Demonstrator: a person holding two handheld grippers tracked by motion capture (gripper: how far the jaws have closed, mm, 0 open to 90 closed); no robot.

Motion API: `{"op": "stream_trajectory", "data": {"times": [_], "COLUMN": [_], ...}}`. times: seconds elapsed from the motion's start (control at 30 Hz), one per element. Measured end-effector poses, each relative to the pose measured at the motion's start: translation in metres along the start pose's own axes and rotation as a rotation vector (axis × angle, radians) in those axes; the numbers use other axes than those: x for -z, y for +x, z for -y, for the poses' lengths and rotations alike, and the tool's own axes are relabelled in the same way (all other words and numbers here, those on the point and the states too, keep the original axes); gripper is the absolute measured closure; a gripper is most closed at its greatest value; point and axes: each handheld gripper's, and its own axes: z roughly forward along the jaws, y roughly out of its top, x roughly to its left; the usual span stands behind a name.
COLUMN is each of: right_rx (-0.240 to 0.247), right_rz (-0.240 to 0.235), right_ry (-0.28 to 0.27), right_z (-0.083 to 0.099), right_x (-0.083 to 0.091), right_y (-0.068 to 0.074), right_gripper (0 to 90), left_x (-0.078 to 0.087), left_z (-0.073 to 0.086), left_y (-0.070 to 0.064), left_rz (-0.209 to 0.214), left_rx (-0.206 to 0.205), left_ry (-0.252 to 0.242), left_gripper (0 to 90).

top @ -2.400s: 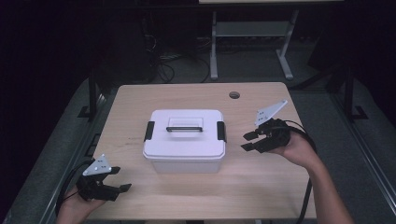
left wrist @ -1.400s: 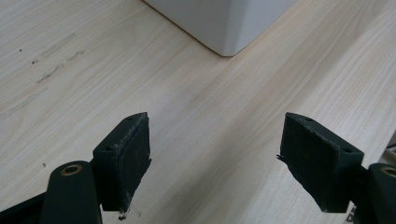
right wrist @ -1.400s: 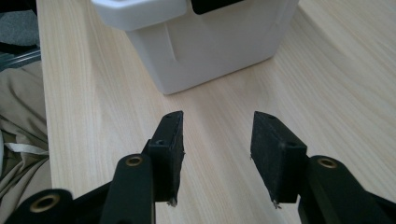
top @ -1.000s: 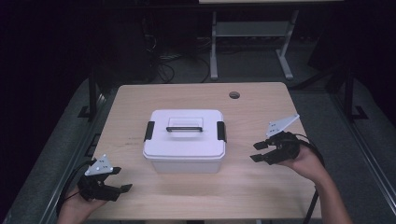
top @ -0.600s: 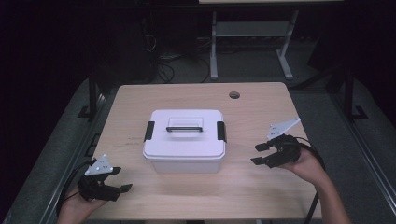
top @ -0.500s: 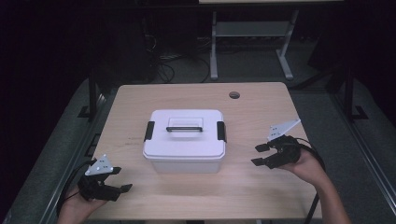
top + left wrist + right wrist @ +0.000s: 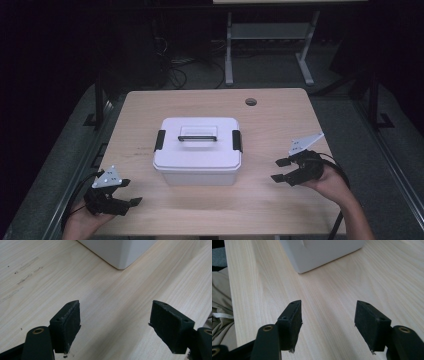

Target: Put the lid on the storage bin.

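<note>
With both sets of jaws spread and empty, I rest my left gripper (image 7: 131,202) and right gripper (image 7: 278,170) flanking the white box (image 7: 197,150), ready to reach its side latches.

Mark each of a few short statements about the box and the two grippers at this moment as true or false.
1. The white box has its lid on. True.
2. The left gripper grips the box's handle. False: it is apart from the box, open over the table.
3. The right gripper is open. True.
4. The side latches are white. False: they are black.
</note>
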Motion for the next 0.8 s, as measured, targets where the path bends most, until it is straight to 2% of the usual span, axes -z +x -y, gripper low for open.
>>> {"op": "stream_trajectory", "data": {"times": [0.8], "right_rx": [-0.018], "right_rz": [-0.002], "right_ry": [-0.003], "right_z": [0.018], "right_x": [-0.002], "right_y": [0.005], "right_gripper": [36.9], "left_x": [-0.001], "left_z": [-0.001], "left_y": [-0.001], "left_rz": [0.003], "left_rx": [-0.004], "left_ry": [0.001], "left_gripper": [24.2]}}
